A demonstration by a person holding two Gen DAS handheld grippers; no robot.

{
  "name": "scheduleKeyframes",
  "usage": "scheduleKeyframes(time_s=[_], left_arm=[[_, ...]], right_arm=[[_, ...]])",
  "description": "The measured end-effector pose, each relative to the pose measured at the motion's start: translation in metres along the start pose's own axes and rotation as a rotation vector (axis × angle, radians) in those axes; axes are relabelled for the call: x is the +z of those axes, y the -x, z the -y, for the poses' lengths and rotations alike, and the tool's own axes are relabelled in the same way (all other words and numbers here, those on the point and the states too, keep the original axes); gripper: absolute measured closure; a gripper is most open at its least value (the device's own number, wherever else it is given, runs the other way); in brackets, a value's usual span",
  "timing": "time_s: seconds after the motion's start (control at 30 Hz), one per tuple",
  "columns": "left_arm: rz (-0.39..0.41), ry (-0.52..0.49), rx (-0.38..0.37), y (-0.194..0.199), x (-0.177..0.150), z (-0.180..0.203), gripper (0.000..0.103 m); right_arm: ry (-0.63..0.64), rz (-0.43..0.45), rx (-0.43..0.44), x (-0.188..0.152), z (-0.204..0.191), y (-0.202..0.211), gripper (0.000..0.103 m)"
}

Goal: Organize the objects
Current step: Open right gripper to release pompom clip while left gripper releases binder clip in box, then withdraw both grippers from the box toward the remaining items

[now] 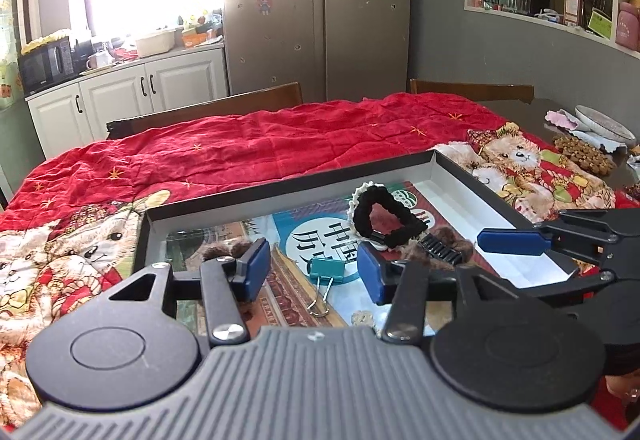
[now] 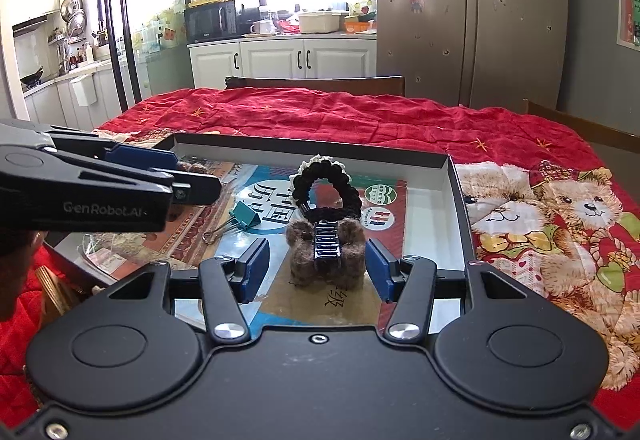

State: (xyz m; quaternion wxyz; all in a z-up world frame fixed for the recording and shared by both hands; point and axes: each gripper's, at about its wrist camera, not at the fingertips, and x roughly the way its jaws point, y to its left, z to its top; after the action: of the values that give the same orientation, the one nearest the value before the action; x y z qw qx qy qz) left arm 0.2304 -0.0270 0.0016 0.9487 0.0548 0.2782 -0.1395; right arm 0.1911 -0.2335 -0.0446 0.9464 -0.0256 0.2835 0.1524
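A shallow black box tray (image 1: 288,182) (image 2: 312,144) lined with printed paper lies on the red blanket. In it are a teal binder clip (image 1: 327,272) (image 2: 244,216), a black-and-white scrunchie (image 1: 386,216) (image 2: 326,180) and a brown fuzzy hair claw clip (image 2: 326,252) (image 1: 440,246). My left gripper (image 1: 314,272) is open, its fingers on either side of the binder clip. My right gripper (image 2: 318,268) is open, its fingers on either side of the fuzzy clip without touching it. Each gripper shows in the other's view: the right one (image 1: 516,242), the left one (image 2: 144,156).
The red teddy-bear blanket (image 1: 260,144) covers the table. A plate (image 1: 604,124) and a pile of brown pellets (image 1: 584,154) sit at the far right. Wooden chairs (image 2: 316,84) stand behind the table, with a fridge (image 2: 472,12) and cabinets beyond.
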Motion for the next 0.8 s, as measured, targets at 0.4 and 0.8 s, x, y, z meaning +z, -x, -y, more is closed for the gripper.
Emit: scheduleKeyframes(time_s=[0.4,0.8], left_arm=[[0.019,-0.004,0.028,0.027,-0.003,-0.012,0.038],[0.033,-0.034,0.042,0.061,-0.013,-0.014,0.036]], right_arm=[[0.016,0.008,0.008,-0.001,-0.003,0.024,0.052],[0.043,0.016,0.014,-0.005,-0.009,0.055,0.052]])
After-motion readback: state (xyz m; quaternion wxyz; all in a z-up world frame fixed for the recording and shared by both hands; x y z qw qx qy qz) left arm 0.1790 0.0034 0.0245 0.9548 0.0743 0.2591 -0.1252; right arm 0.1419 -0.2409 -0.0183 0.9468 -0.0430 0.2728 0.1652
